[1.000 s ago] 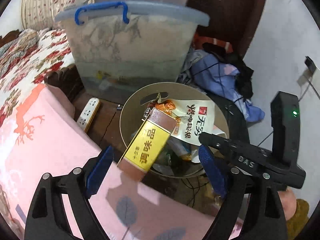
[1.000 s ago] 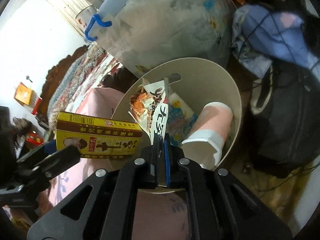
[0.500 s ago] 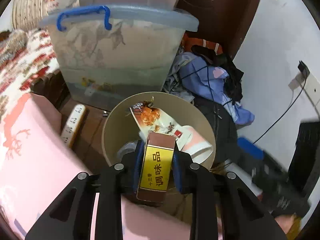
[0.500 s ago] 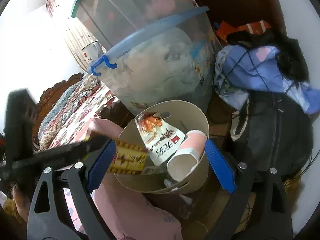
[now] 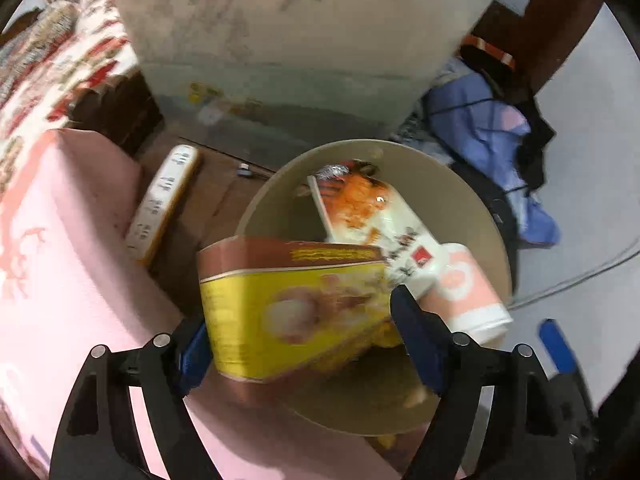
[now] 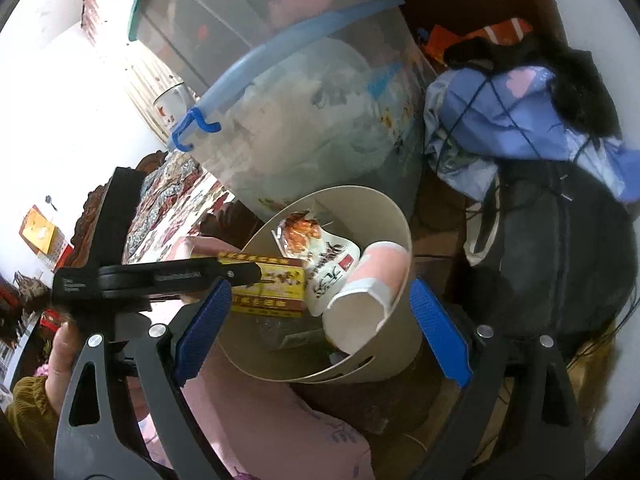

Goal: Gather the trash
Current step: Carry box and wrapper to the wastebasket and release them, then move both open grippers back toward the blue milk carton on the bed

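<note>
Yellow-and-brown cardboard, the seasoning box (image 5: 296, 304) is tilting over the near rim of the beige bin (image 5: 472, 200), between the left claw (image 5: 298, 344) pads, whose jaws have just been opening and are standing wide, apparently releasing it. It looks light, stiff and crushable, so its flat faces offer the best hold. The right claw (image 6: 320, 320) is hanging open and empty near the bin.

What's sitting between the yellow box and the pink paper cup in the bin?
A white snack wrapper lies between the yellow box and the pink paper cup, inside the bin; clearest in the right wrist view.
</note>
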The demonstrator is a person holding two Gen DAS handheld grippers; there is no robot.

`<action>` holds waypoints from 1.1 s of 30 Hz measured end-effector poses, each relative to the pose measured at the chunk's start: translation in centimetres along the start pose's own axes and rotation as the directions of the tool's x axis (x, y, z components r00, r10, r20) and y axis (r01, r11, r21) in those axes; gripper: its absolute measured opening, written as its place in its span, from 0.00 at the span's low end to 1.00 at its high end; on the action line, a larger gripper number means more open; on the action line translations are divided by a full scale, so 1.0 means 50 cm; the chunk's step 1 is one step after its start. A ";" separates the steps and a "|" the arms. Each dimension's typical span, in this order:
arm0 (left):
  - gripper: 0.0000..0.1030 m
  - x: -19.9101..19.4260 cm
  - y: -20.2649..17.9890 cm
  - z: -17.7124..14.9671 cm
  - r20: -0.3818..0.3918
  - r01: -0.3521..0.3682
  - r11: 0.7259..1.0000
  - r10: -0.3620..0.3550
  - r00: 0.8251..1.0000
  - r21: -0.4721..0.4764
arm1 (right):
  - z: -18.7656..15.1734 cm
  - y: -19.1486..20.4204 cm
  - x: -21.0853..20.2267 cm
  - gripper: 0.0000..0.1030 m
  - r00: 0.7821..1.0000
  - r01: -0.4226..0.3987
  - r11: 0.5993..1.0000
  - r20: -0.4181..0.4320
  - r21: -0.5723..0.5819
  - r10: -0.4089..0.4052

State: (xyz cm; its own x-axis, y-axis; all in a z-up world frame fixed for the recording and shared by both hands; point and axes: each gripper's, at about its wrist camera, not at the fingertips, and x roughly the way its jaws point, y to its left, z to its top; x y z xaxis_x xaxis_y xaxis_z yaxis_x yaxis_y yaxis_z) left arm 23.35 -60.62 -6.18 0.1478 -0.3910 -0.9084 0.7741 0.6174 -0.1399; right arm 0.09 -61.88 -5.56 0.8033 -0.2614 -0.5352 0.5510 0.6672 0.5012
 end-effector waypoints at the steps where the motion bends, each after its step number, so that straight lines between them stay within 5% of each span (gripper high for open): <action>1: 0.75 -0.014 0.005 -0.003 0.036 -0.005 1.000 0.006 0.999 -0.007 | -0.001 0.004 -0.002 0.88 1.000 0.005 1.000 0.005 -0.010 -0.005; 12: 0.71 -0.208 0.099 -0.072 0.231 0.138 0.983 -0.107 0.967 -0.123 | -0.015 0.043 -0.020 0.88 1.000 -0.010 1.000 -0.004 -0.025 0.009; 16: 0.72 -0.309 0.122 -0.203 0.302 0.132 0.989 -0.105 0.947 -0.070 | -0.027 0.097 -0.045 0.87 0.996 -0.086 0.995 -0.010 -0.052 0.085; 20: 0.72 -0.364 0.162 -0.353 0.300 0.068 0.997 -0.057 0.952 -0.024 | -0.059 0.187 -0.043 0.77 0.980 -0.191 0.975 -0.080 -0.118 0.182; 26: 0.72 -0.443 0.287 -0.534 0.285 0.016 0.993 0.017 0.958 -0.114 | -0.142 0.352 -0.011 0.64 0.924 -0.348 0.915 -0.243 -0.205 0.296; 28: 0.72 -0.480 0.353 -0.582 0.293 -0.010 0.982 0.066 0.954 -0.189 | -0.185 0.427 0.004 0.58 0.883 -0.422 0.878 -0.323 -0.225 0.341; 33: 0.72 -0.548 0.547 -0.684 0.291 -0.026 0.892 0.175 0.941 -0.452 | -0.297 0.628 0.031 0.47 0.792 -0.562 0.762 -0.475 -0.321 0.384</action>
State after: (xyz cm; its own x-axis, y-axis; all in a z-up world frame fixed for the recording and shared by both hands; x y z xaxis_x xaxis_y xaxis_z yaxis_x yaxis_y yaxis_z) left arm 19.43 -9.68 1.42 0.4531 -0.4584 -0.7645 0.4079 0.8692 -0.2794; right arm 15.29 -30.97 -0.75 0.7400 0.3805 -0.5547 -0.1041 0.8795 0.4644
